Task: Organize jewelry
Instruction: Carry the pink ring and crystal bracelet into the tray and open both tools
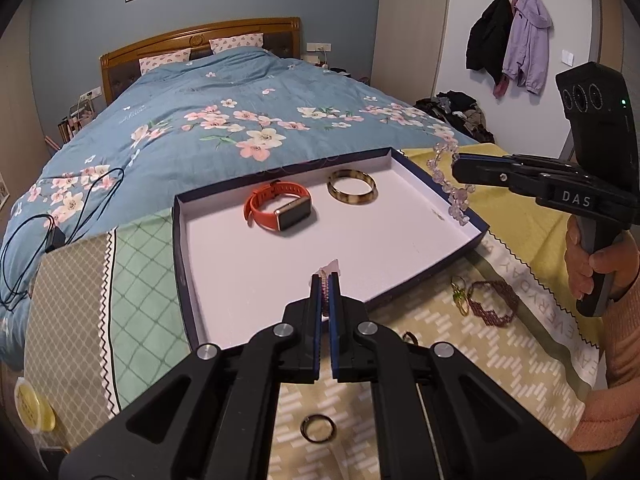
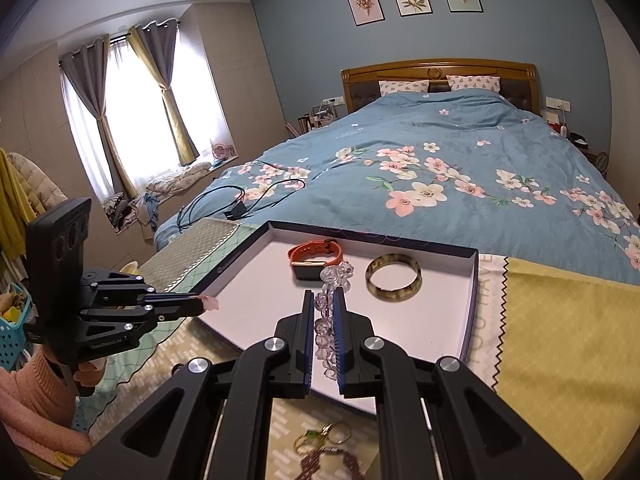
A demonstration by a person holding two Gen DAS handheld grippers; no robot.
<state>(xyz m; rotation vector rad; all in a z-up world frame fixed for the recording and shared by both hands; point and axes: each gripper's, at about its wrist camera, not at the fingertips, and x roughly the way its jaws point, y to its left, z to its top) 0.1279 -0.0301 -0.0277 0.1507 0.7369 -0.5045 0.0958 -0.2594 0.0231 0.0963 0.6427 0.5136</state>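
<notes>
Bead bracelet (image 2: 326, 320) between right fingers (image 2: 307, 320)

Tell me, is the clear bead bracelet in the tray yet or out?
Out. The clear bead bracelet hangs clamped in the right gripper above the tray, touching nothing inside.

Daylight is admitted through the curtained window (image 2: 132, 116), which is blown out to white. Beside it, the room is evenly, softly lit. Straight lines are bowed and corners darkened by fisheye distortion.
</notes>
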